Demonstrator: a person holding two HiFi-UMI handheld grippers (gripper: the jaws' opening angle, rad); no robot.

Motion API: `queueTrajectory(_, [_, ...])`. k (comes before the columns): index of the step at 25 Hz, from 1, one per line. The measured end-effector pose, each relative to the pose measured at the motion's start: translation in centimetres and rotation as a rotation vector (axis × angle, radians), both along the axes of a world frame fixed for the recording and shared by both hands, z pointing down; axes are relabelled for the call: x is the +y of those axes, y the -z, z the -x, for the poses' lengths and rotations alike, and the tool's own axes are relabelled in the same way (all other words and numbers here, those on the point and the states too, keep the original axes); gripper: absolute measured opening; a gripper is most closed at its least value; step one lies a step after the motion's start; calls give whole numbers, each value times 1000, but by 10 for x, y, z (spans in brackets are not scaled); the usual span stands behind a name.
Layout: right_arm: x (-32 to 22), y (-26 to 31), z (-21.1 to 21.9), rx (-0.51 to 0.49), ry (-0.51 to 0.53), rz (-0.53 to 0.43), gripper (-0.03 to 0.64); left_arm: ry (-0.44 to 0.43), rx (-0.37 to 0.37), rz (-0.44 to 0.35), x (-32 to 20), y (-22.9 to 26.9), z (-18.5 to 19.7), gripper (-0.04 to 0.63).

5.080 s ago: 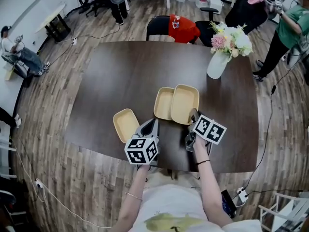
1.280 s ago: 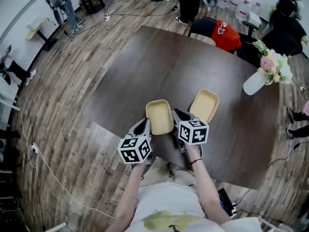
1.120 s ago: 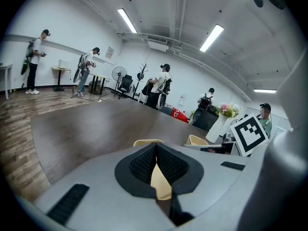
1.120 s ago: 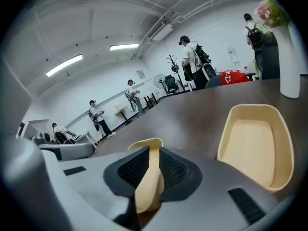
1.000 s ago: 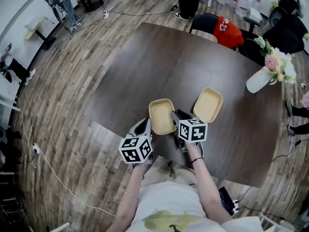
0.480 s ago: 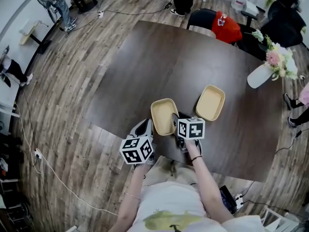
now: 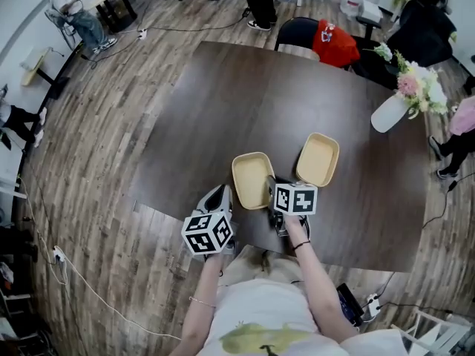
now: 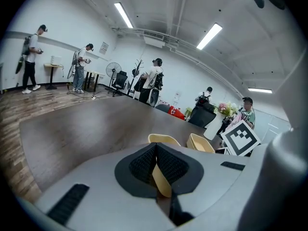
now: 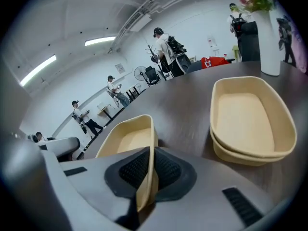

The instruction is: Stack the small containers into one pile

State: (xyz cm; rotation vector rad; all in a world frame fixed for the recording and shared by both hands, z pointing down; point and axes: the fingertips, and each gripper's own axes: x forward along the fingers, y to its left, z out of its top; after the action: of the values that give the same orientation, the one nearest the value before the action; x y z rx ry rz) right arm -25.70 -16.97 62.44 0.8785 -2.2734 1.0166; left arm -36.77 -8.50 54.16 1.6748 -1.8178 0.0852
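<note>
Closing moments ago, the right hand-held gripper (image 9: 153, 153) pinches the rim of the loose container (image 7: 251, 178); the left hand-held gripper (image 8: 156, 150) clamps another edge. Two nested containers (image 7: 318, 159) sit beside it on the surface (image 7: 223, 110); stacking this third remains.

The table (image 7: 223, 102) is dark wood-grain with a soft matt sheen — the floor (image 7: 89, 139) paler, streaky planks. The tan container (image 7: 251, 180) and the nested pair (image 7: 318, 159) at its 2 o'clock look like smooth, matt moulded plastic. The right gripper (image 9: 152, 153) has a grey matt shell and black, finely ribbed pads (image 9: 132, 170).
</note>
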Motion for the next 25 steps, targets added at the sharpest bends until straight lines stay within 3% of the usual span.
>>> queueTrajectory(12, [-29, 50, -34, -81, -215, -80, 38, -95, 0, -68, -24, 19, -4, 25])
queueTrajectory(25, [-71, 89, -104, -135, -425, -142, 38, -225, -6, -116, -71, 39, -55, 25])
